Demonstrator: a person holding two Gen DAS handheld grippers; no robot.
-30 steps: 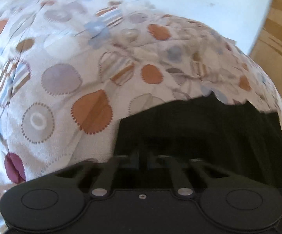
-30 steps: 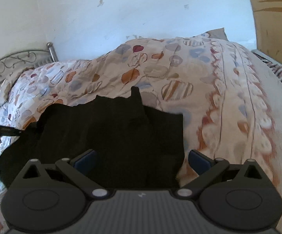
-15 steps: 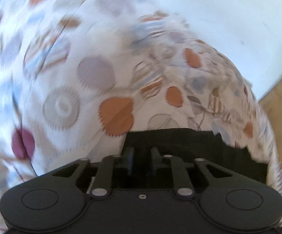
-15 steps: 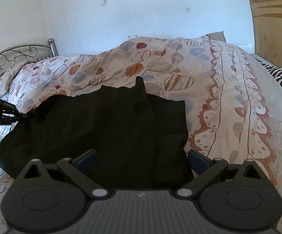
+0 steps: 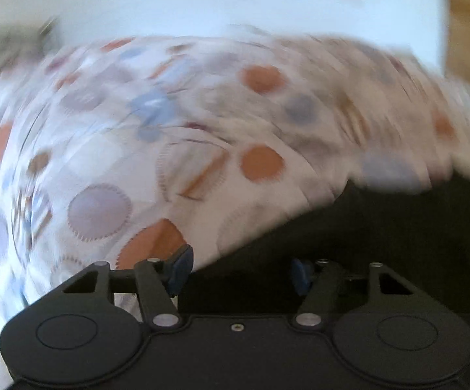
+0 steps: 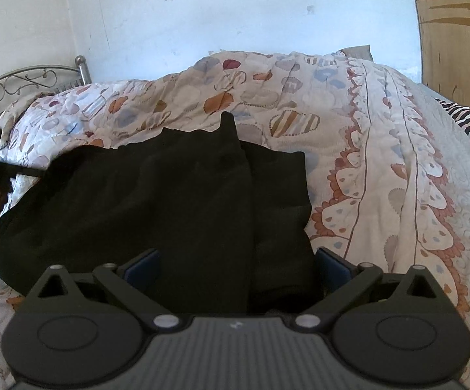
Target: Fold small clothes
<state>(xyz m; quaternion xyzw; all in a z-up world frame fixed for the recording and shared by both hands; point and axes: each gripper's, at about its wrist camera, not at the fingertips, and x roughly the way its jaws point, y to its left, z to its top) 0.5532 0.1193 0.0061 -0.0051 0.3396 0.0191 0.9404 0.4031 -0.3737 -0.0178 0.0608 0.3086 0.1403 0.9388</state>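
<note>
The jaws of the left gripper (image 5: 238,273) are opening off the black garment (image 6: 169,201), apparently to leave it lying folded on the patterned quilt (image 6: 348,136), while the right gripper (image 6: 236,268) stands spread, gripping nothing.

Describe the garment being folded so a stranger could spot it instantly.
Find the bed under the quilt printed with orange, blue and grey blobs. Lying on it, just ahead of the right gripper, is the black garment: the only plain, dark, unpatterned thing there.
</note>
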